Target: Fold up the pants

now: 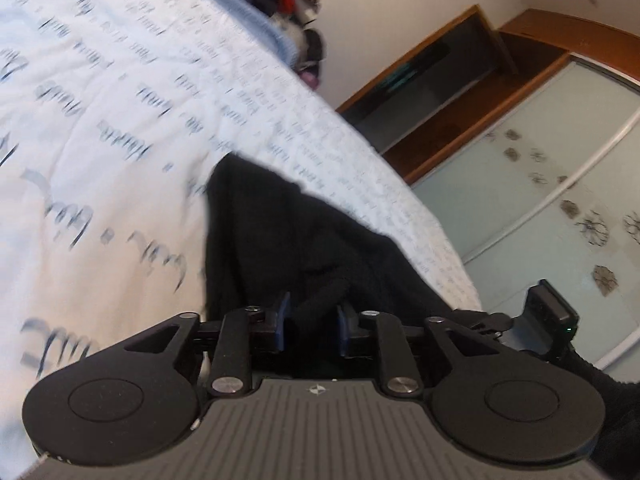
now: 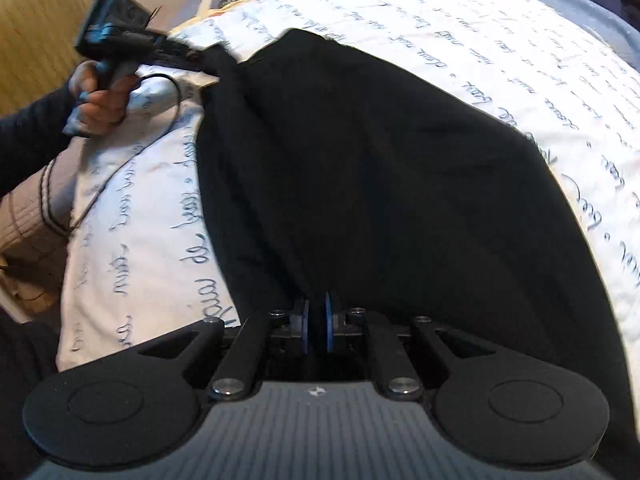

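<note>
1. Black soft-fabric pants (image 2: 360, 168) lie spread on a bed w/ white quilt printed in blue cursive script (image 2: 500, 40).
2. Right gripper (image 2: 316, 326): blue pads nearly together, pinching the near pants edge.
3. Left gripper (image 1: 311, 326): narrow gap, black cloth bunched btwn pads; in right view it holds the far corner (image 2: 216, 60), lifted.
4. Frosted sliding wardrobe doors (image 1: 540, 200) beyond the bed.
</note>
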`<state>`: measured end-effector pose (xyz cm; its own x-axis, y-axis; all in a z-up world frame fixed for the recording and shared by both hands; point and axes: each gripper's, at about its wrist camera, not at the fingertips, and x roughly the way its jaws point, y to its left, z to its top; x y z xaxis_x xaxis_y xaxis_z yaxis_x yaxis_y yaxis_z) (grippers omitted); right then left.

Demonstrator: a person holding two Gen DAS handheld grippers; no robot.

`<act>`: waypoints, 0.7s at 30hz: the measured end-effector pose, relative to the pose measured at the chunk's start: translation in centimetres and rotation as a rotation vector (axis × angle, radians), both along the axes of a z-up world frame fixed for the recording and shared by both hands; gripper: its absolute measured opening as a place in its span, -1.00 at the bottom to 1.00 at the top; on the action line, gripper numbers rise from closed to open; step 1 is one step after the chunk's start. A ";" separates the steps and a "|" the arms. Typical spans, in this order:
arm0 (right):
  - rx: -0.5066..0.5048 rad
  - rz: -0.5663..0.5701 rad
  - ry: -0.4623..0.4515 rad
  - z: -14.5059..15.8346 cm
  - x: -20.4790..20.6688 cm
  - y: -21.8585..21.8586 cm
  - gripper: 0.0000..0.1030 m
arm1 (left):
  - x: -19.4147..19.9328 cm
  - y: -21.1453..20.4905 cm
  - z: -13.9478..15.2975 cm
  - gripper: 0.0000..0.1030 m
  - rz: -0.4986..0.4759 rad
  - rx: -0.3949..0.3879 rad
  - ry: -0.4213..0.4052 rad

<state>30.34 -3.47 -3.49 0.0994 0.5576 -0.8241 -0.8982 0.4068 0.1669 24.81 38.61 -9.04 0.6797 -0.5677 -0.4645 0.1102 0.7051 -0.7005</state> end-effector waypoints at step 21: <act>0.427 -0.442 0.227 3.1 1.3 -6.7 0.56 | -2.0 -3.9 3.6 0.92 0.283 -0.385 0.023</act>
